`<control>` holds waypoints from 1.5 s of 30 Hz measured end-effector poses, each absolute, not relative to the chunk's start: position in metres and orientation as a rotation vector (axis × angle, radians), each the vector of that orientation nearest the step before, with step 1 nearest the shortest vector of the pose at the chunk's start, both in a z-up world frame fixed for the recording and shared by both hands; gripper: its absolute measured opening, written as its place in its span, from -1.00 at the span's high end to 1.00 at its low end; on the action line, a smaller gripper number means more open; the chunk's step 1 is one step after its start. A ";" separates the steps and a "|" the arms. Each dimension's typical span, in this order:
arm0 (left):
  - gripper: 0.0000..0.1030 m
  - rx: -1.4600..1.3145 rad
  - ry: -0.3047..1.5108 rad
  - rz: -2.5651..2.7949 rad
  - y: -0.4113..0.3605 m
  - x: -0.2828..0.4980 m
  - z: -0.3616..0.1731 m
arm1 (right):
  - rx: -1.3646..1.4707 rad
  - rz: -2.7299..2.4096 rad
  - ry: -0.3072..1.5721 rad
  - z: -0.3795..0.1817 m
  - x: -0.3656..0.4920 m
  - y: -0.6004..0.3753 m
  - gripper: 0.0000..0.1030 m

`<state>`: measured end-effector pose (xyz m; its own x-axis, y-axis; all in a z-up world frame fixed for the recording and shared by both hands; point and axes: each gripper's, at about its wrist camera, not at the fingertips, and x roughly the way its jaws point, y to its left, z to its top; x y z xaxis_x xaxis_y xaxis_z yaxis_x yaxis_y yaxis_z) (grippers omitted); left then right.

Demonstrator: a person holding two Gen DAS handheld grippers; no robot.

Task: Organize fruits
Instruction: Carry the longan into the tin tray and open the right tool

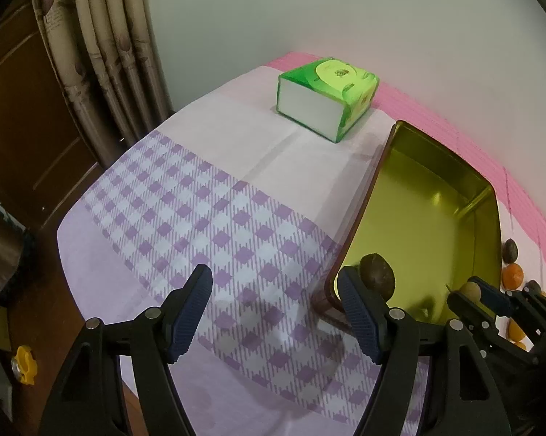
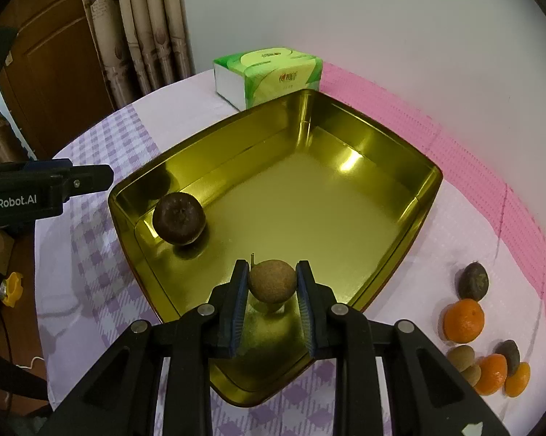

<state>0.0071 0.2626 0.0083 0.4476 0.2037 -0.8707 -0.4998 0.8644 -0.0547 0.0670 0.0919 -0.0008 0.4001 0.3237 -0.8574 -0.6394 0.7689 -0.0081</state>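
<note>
A gold metal tray (image 2: 327,196) sits on the checked cloth. A dark brown round fruit (image 2: 178,218) lies in its near left corner. My right gripper (image 2: 272,275) is shut on a small light-brown fruit (image 2: 272,283), held just above the tray floor near the front rim. In the left wrist view my left gripper (image 1: 274,283) stands open over the cloth, nothing between its fingers, just left of the tray (image 1: 429,189) and the dark fruit (image 1: 377,276). The right gripper (image 1: 472,290) shows there at the right with the light fruit.
Several loose fruits lie on the cloth right of the tray: oranges (image 2: 463,319), dark ones (image 2: 473,281) and small brown ones (image 2: 461,358). A green tissue pack (image 2: 269,76) stands behind the tray. Curtain and wooden door are at the left; a wall is behind.
</note>
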 end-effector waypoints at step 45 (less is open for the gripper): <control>-0.44 -0.297 1.027 0.389 0.251 0.010 0.009 | -0.218 0.524 0.885 0.044 0.051 0.010 0.30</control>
<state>0.0098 0.2508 0.0087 0.4590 0.1732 -0.8714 -0.4472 0.8926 -0.0581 0.0512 0.0103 0.0441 0.5182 0.3451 -0.7825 -0.5205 0.8533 0.0316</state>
